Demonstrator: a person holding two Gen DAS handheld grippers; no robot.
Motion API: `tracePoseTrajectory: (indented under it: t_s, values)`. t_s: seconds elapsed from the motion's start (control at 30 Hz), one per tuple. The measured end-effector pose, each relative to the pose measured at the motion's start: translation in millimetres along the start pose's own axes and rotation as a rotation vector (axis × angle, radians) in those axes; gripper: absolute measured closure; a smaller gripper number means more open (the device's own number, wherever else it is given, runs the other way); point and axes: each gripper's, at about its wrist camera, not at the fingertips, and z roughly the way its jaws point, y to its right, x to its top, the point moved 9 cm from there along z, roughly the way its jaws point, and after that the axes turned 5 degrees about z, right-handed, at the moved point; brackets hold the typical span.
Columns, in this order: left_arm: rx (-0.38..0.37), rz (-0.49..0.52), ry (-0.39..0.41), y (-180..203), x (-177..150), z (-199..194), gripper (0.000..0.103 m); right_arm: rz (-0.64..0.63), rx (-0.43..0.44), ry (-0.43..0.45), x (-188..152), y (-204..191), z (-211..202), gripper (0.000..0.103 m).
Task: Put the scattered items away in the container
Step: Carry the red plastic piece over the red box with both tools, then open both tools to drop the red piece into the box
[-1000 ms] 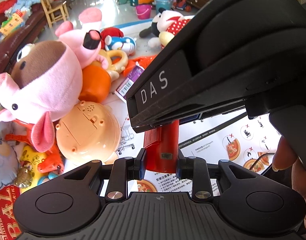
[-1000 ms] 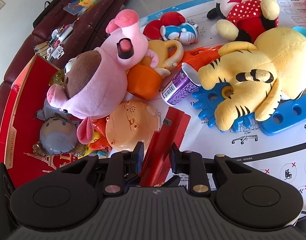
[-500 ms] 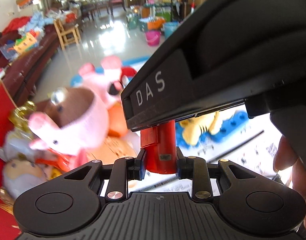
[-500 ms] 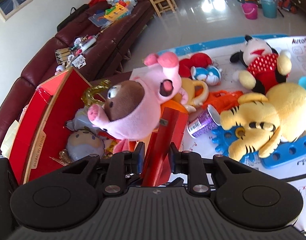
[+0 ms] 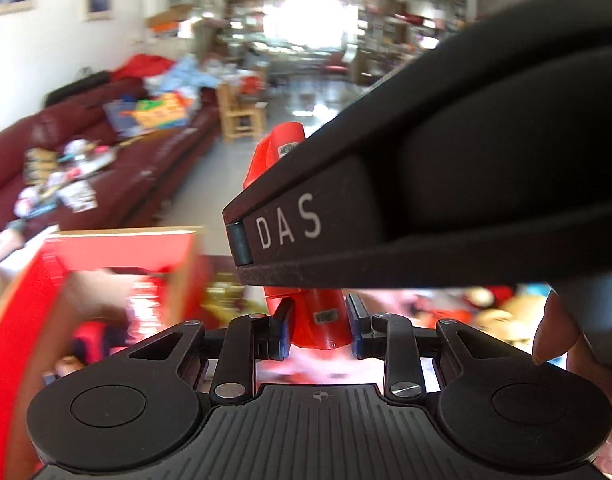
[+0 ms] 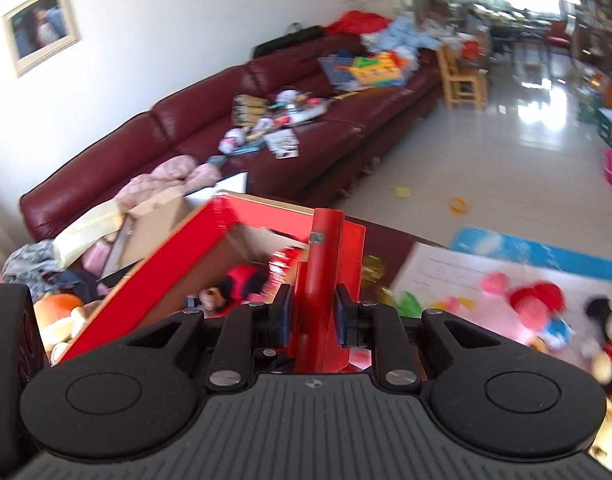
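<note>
Since the big red box (image 6: 177,256) stands open beside the sofa (image 6: 193,128) with toys already inside, it looks a roomy, stiff-walled target. Both claws carry one red plastic toy (image 6: 320,276) above it: hard, light, likely slippery, best taken by its narrow ribs. The left claw (image 5: 320,326) grips one end, while the right claw (image 6: 314,316), jaws closing, clamps an upright rib.

plush toys (image 6: 538,308) lie strewn on a white printed sheet (image 6: 458,272) spread over the tiled floor (image 6: 486,152).

Black ribbed tool (image 5: 318,326), silver screws, blue pads (image 6: 283,322)
</note>
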Motion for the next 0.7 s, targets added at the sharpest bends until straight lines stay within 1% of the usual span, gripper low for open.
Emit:
tracePoseTrajectory:
  t_s: [0.03,0.13,0.3,0.43,0.6,0.63,0.67,0.7]
  values:
    - [0.025,-0.016,-0.002,-16.6,1.3,5.3,0.077,-0.026,0.023,-0.007,4.7,-15.5,10.3,0.079]
    - [0.087,-0.066,-0.021,-63.6,-6.4,2.2,0.077,-0.087,0.087,-0.04,11.8,-56.9,40.6,0.079]
    - [0.172,-0.123,-0.075,-125.3,-27.8,7.6,0.076,-0.134,0.176,-0.126,9.8,-111.2,90.3,0.079]
    - [0.205,-0.139,-0.116,-157.1,-36.2,18.9,0.077,-0.163,0.2,-0.183,6.6,-140.2,121.7,0.079]
    - [0.223,-0.146,-0.127,-184.8,-25.5,36.2,0.077,-0.175,0.209,-0.201,17.3,-157.4,141.9,0.077]
    - [0.225,-0.15,-0.132,-190.1,-22.6,42.4,0.063,-0.169,0.197,-0.199,21.9,-156.9,147.2,0.075]
    - [0.222,-0.16,-0.133,-194.8,-20.6,48.0,0.056,-0.164,0.182,-0.188,26.1,-154.4,150.8,0.056]
    - [0.236,-0.177,-0.137,-200.3,-19.8,52.2,0.037,-0.159,0.168,-0.18,29.9,-150.5,153.4,0.04]
